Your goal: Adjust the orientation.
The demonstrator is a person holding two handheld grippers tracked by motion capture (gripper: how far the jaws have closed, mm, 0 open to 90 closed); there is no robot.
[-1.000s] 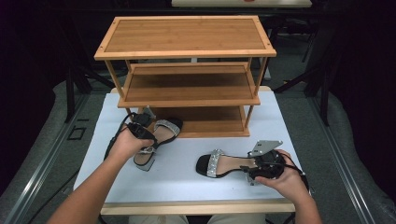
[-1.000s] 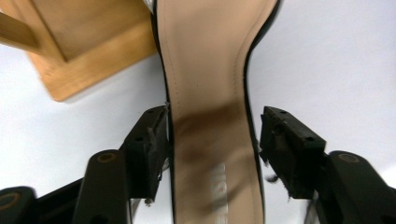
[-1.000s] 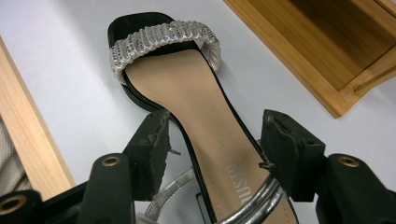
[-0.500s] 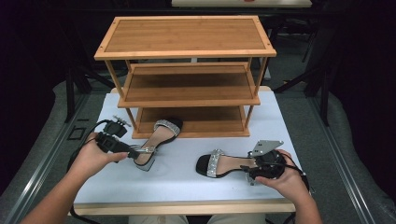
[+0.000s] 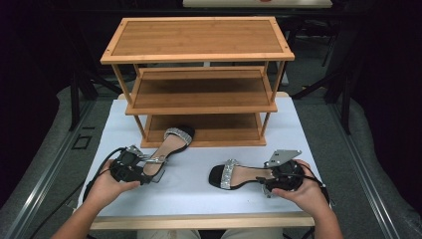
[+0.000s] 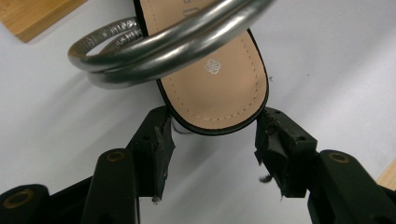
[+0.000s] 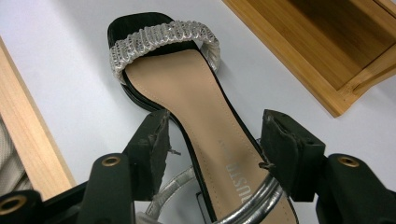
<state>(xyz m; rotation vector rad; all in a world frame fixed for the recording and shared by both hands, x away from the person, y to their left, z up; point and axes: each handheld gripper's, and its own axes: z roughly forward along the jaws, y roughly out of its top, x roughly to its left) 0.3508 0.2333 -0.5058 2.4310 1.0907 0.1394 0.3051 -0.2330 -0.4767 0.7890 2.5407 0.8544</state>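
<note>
Sandals lie on the white tabletop (image 5: 199, 199) before the shoe rack (image 5: 199, 84): the left hand-held gripper (image 6: 212, 140) has swung back and just clamped the left sandal (image 5: 166, 147)'s heel, the right hand-held gripper (image 7: 212, 154) pinches the right sandal (image 5: 239, 175), so both look ready to lift.

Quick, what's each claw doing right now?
Left claw: its jaws have just closed on the heel end of the tan-soled black sandal with silver ankle straps.
Right claw: shut on the other black sandal with a sparkly toe band.

I see a three-tier wooden shoe rack (image 5: 199, 74) standing at the far side of the white tabletop (image 5: 199, 199).
</note>
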